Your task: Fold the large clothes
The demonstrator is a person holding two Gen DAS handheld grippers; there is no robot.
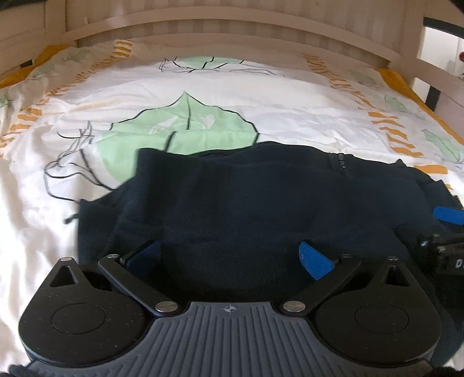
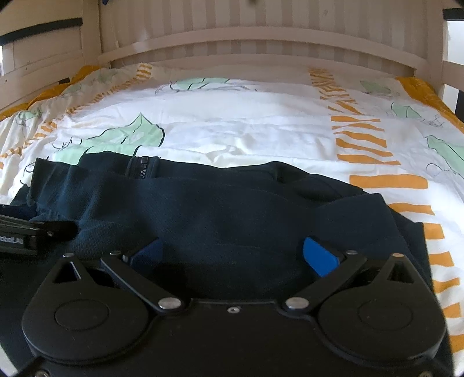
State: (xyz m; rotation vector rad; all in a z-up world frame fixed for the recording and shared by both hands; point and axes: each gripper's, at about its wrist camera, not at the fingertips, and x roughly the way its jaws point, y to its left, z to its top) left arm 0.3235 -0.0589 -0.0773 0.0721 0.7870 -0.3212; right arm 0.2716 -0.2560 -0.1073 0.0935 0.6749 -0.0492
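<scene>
Leaf-print duvet [image 1: 232, 95] carries the navy garment [image 1: 232, 203]; left gripper [image 1: 230, 256] and right gripper [image 2: 232, 255] hover spread wide, empty

Left gripper [image 1: 230, 256] jaws spread wide, blue pads [image 1: 314, 259] apart over the dark navy knit garment [image 1: 232, 203], nothing pinched. Garment lies flat on a white bedsheet with green leaf print and orange stripes [image 1: 203, 95], zipper [image 1: 342, 165] near its far edge. Right gripper [image 1: 446, 232] at frame's right edge, over the cloth; jaw state unclear. Pale wooden slatted headboard [image 1: 232, 26] behind.
</scene>
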